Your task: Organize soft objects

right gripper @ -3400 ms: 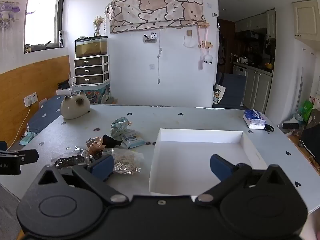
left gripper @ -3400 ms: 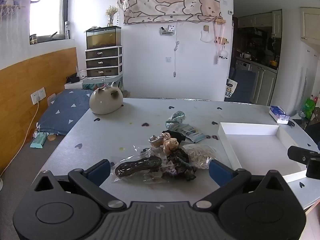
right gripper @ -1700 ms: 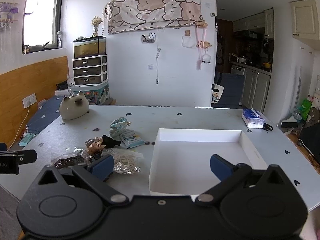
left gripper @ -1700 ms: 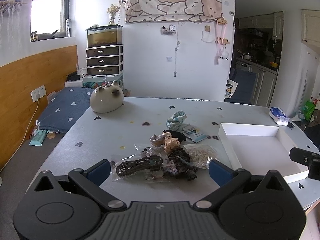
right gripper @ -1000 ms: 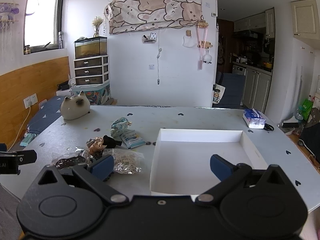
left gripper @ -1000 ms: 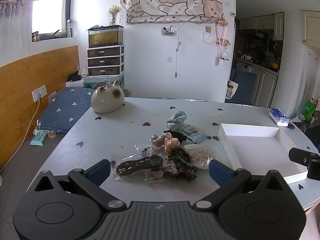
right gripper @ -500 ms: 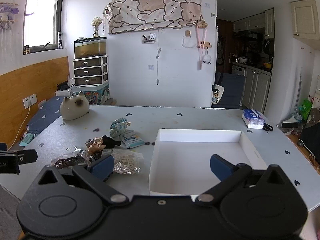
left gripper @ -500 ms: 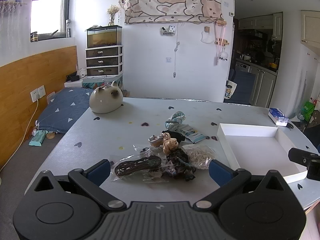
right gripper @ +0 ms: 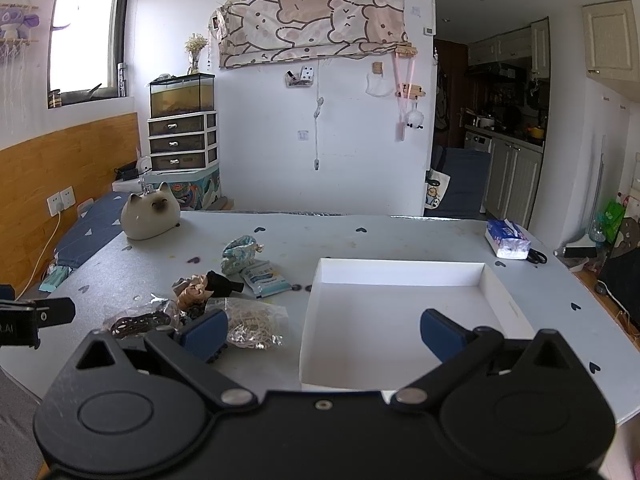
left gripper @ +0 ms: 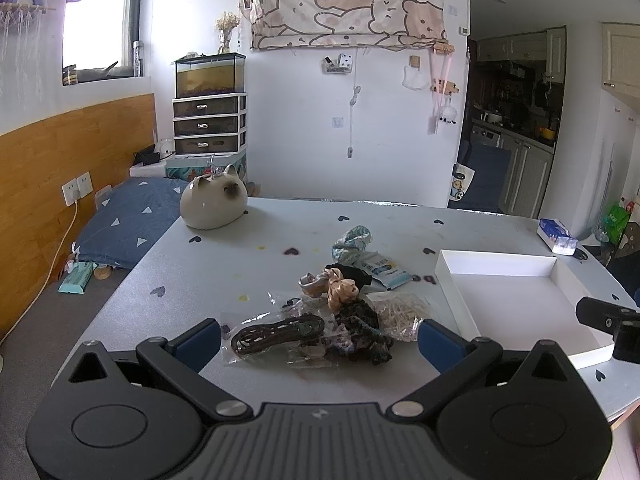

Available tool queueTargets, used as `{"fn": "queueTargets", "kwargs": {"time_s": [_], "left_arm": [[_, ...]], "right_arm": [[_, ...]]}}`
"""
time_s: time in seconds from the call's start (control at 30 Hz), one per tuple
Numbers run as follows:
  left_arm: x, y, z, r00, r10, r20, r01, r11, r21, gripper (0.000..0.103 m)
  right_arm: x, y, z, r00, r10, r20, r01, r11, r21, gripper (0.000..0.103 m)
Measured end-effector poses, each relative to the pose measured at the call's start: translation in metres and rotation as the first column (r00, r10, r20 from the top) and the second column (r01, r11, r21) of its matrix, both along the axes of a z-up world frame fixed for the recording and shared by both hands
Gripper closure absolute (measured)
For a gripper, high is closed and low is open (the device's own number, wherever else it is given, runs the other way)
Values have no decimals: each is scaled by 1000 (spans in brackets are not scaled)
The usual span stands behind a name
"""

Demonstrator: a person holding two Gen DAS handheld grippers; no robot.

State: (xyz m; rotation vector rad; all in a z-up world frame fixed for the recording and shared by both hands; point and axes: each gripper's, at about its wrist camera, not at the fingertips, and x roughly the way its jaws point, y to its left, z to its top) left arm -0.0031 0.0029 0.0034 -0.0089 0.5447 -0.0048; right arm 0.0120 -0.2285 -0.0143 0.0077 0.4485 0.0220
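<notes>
A heap of soft things lies mid-table: a clear bag with a dark cord, a dark scrunchie, a tan scrunchie, a black one, a bag of pale bands, a blue-white packet and a teal pouch. My left gripper is open and empty, hovering just before the heap. My right gripper is open and empty above the near edge of the white box; the heap is to its left.
A cat-shaped ceramic figure stands at the table's far left. A tissue pack and scissors lie at the far right. The white box fills the right side. The table's near edge is close under both grippers.
Only slight camera sway; both grippers stay open and hover in place. Nothing on the table has moved.
</notes>
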Motion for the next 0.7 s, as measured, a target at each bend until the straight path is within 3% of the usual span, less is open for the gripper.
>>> {"fn": "queueTargets", "kwargs": {"time_s": [0.43,0.7], "left_arm": [[10,13,3,999,47,-4,-47,999,-10,0],[34,17,5,991,133,-14,-133,991,-23,0]], "right_arm": [[13,4,6,999,37,25,-37,999,16,0],[49,1,12,993,108,47,-107,994,-5,0]]}}
